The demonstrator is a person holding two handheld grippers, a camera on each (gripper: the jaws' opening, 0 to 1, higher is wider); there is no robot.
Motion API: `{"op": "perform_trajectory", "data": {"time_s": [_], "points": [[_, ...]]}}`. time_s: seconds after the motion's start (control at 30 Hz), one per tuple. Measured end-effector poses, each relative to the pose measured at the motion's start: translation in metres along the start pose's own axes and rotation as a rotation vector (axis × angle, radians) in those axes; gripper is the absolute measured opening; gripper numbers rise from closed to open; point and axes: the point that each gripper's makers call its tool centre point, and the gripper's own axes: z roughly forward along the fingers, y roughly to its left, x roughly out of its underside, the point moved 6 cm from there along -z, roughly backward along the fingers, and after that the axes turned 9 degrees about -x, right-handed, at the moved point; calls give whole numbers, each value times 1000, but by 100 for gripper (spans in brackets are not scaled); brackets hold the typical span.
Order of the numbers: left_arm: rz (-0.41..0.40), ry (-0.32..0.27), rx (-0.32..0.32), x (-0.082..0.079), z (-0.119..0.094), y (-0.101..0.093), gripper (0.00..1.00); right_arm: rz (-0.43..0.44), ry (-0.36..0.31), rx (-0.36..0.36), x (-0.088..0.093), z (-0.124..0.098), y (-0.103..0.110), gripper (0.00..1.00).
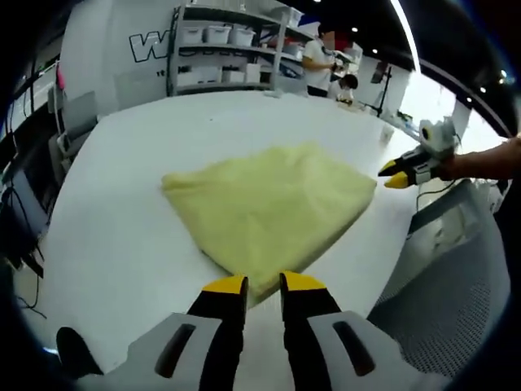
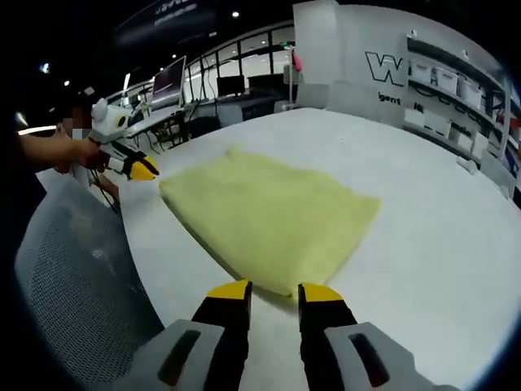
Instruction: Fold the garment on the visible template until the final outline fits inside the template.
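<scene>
The pale yellow fleecy folded garment (image 1: 273, 208) lay flat on the white tabletop (image 1: 122, 187). Left gripper (image 1: 263, 287) and right gripper (image 2: 273, 292) hovered parted and empty at opposite corners; a careless pinch could probably drag the stacked layers askew.

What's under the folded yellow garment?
The folded yellow fleece garment lies on the white tabletop. No template outline shows around it; whatever lies beneath is covered.

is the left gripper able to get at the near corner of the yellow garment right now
Probably yes. The left gripper sits just short of the yellow garment, its jaws slightly apart and aimed at the near corner, with bare white table between. The right gripper is at the opposite corner, out of the way.
</scene>
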Motion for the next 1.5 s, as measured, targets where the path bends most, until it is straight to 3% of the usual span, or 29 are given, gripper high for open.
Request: {"op": "perform_trajectory", "data": {"time_s": [0.53, 1.03, 1.5], "points": [[23, -25, 1, -7, -14, -13, 26, -26, -10, 29, -5, -20, 7, 27], [28, -64, -26, -14, -33, -14, 33, -33, -45, 65, -14, -44, 13, 40], [20, -143, -51, -12, -52, -16, 57, -16, -120, 88, -15, -62, 21, 60]]}}
